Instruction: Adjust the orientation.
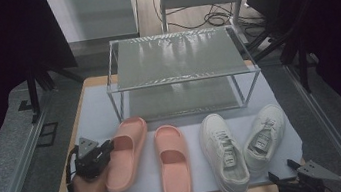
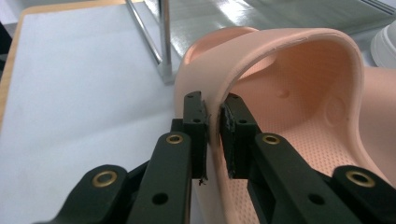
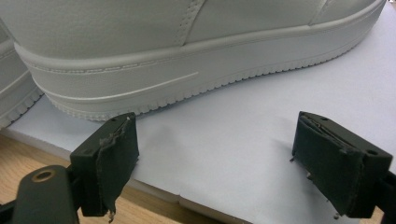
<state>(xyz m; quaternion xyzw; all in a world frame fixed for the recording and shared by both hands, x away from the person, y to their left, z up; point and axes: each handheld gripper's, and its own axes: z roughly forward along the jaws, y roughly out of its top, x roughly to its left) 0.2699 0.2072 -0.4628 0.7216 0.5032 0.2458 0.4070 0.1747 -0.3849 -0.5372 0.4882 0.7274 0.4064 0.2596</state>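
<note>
In the high view, the left gripper [image 1: 100, 155] sits at the lower left of the frame, clamped on the outer edge of the salmon-pink moulded rubber slide sandal [image 1: 124, 154], which lies on the pale blue-grey mat [image 1: 96, 117] just in front of the two-tier wire-frame shoe rack [image 1: 178, 57] at centre. Its mate, the second pink slide [image 1: 173, 162], lies just beside it; keep clear of it when you lift. The right gripper [image 1: 290, 174] waits at the lower right edge.

In the left gripper view, the pads [image 2: 194, 122] pinch the thin strap wall at centre frame. Keep the pressure steady; the strap is likely to flex, so lift slowly.

In the right gripper view, the fingers [image 3: 114, 161] stand wide apart, empty, just short of the white leather sneaker [image 3: 187, 51] across the upper frame. Hold this hand still.
</note>
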